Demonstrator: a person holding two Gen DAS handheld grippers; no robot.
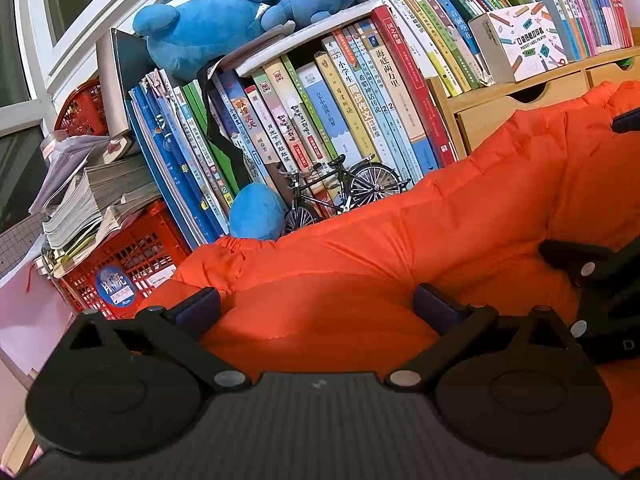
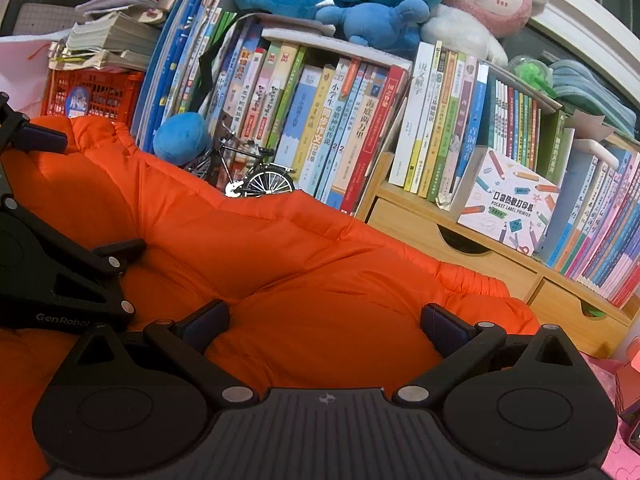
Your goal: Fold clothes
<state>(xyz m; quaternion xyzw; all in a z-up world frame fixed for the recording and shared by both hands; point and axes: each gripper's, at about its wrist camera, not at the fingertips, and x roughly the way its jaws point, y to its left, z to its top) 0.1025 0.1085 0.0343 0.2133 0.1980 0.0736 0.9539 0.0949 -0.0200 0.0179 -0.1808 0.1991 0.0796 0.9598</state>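
A puffy orange jacket [image 1: 400, 240] lies bunched in front of a bookshelf and fills the lower part of both views [image 2: 300, 248]. My left gripper [image 1: 316, 304] is open wide, and a bulge of orange fabric sits between its fingers. My right gripper [image 2: 326, 322] is also open wide over the jacket, with padded fabric swelling between its fingers. The two grippers are side by side: the right gripper [image 1: 592, 280] shows at the right edge of the left wrist view, and the left gripper [image 2: 60, 280] at the left edge of the right wrist view. An elastic cuff [image 2: 472, 280] shows at the jacket's right end.
Behind the jacket stand rows of books [image 1: 320, 100], a small model bicycle [image 1: 344, 188], blue plush toys [image 1: 208, 24], a red crate [image 1: 128, 256] under stacked papers, a wooden drawer unit [image 2: 460, 248] and a printed box [image 2: 508, 208]. A pink surface [image 2: 616, 456] lies at the right.
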